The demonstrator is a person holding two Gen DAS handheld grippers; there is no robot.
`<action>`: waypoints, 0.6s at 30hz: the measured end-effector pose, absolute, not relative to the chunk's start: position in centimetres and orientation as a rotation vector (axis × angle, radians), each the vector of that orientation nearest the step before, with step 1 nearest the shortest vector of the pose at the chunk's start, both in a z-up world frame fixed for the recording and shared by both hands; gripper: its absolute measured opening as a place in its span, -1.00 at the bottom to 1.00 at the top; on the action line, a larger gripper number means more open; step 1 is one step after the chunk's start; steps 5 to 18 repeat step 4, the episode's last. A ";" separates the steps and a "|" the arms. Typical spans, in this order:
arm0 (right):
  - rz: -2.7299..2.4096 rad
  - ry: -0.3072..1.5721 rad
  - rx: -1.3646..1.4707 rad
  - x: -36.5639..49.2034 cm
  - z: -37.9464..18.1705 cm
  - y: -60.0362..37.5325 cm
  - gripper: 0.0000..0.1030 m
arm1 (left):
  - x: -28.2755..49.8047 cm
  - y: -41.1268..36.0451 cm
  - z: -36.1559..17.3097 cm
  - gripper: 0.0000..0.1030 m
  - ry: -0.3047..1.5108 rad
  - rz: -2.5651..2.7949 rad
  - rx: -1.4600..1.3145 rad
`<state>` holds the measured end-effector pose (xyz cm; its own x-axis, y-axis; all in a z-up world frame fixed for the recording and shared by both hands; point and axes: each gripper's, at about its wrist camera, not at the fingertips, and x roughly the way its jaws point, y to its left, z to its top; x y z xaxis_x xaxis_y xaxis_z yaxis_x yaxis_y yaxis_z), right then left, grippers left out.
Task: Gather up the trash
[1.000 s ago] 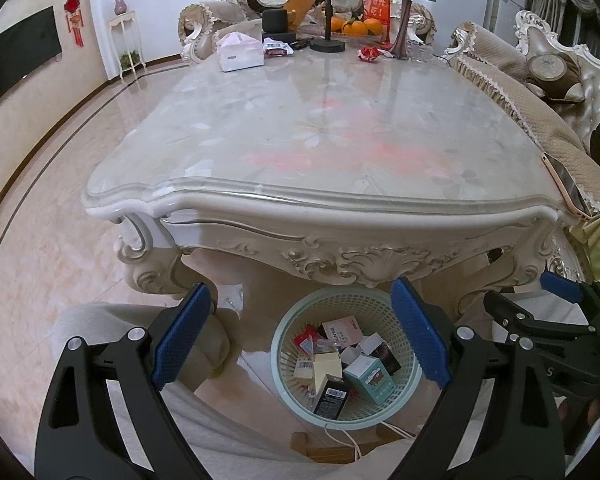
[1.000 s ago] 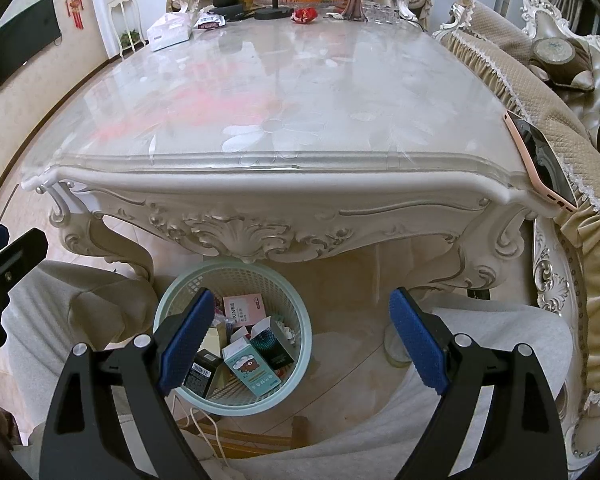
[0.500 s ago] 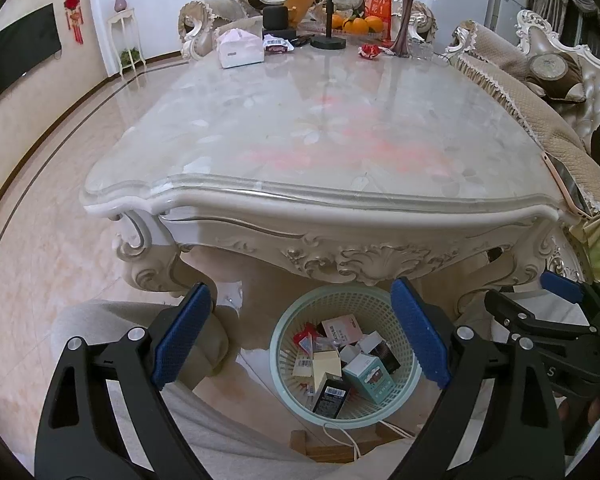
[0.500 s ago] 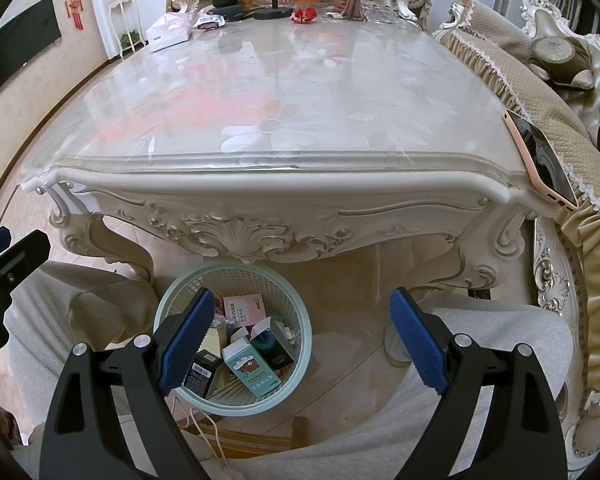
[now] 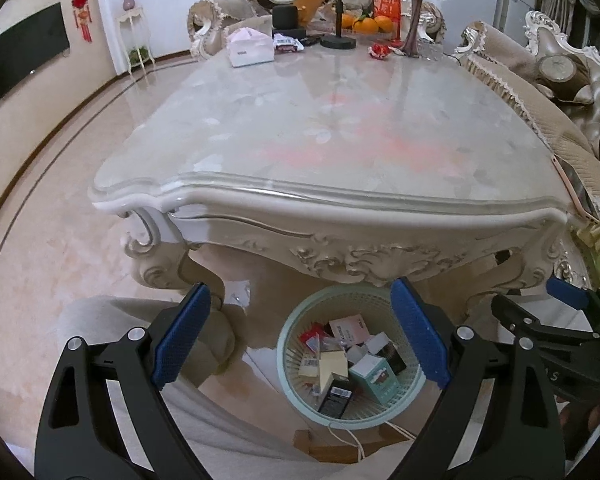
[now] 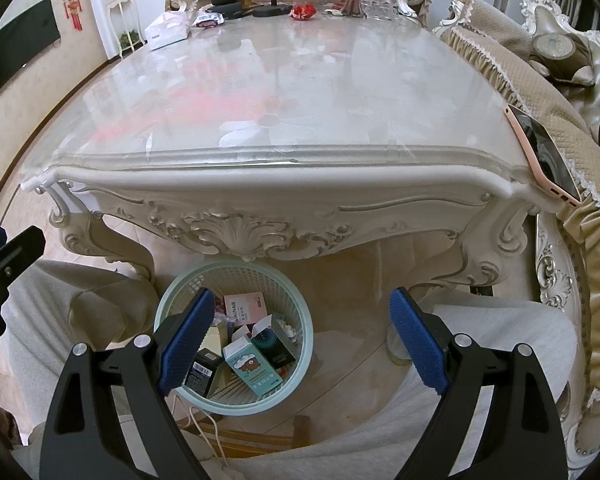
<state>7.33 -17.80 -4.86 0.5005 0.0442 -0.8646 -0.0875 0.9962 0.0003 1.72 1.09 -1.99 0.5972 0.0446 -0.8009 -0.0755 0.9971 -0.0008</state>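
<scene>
Nothing's moved since before: both grippers, left and right, hover jaws wide over the basket, below the bare marble surface.

Counted: one basket, one table, one phone, one tissue box, two grippers seen.

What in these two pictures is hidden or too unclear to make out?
- Basket bottom, both views: boxes cover it.
- Small packet at the table's far end, left view: print too small to read.
- Phone, left view: table corner hides most of it.
</scene>
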 end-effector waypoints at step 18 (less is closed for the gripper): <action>0.078 1.046 -0.040 7.3 -5.0 -17.9 0.64 | 1.8 1.2 -2.2 0.73 0.942 0.054 -0.052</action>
